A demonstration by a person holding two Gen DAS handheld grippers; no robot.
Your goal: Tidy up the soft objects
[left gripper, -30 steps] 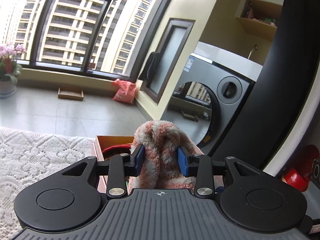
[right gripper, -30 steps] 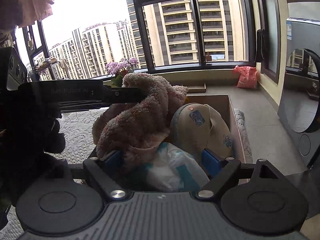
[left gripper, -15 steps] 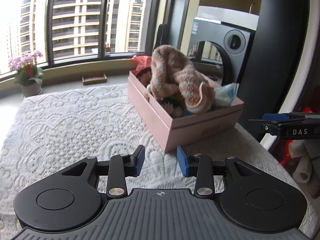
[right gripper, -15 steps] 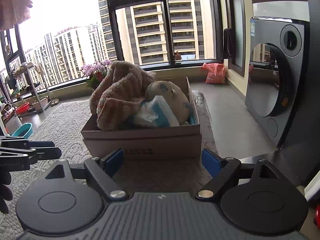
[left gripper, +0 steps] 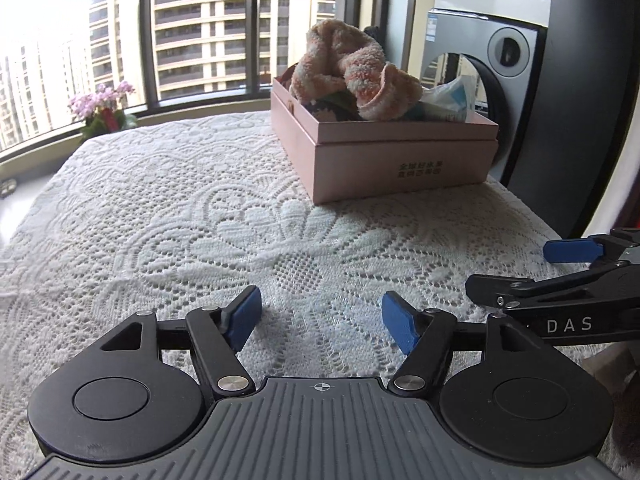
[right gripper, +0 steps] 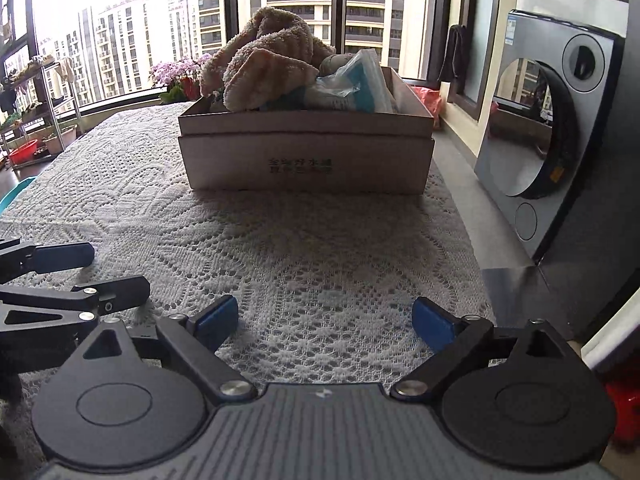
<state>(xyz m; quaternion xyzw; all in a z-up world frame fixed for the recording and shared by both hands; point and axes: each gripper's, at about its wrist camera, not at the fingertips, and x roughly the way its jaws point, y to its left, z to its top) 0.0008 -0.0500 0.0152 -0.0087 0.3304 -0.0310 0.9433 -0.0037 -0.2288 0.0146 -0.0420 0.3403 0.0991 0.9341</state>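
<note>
A pink cardboard box point(left gripper: 400, 152) stands at the far right of the table on a white lace cloth point(left gripper: 180, 208). A fluffy pink-and-white towel point(left gripper: 348, 68) lies heaped on top of its contents, beside a white-and-blue plastic packet point(left gripper: 450, 98). The box point(right gripper: 308, 156), towel point(right gripper: 264, 64) and packet point(right gripper: 356, 86) also show in the right wrist view. My left gripper point(left gripper: 322, 322) is open and empty, low over the cloth, well short of the box. My right gripper point(right gripper: 324, 320) is open and empty beside it; its fingers point(left gripper: 572, 250) show in the left wrist view.
A grey washing machine point(right gripper: 556, 120) stands right of the table behind a dark pillar point(left gripper: 588, 80). A pot of pink flowers point(left gripper: 104, 112) sits by the big window. The table's right edge point(right gripper: 460, 216) drops to the floor. A shelf rack point(right gripper: 44, 120) stands far left.
My left gripper let go of the towel, which now lies on the box. Both grippers pulled back from the box, down to the near part of the table. The left jaws opened wider.
</note>
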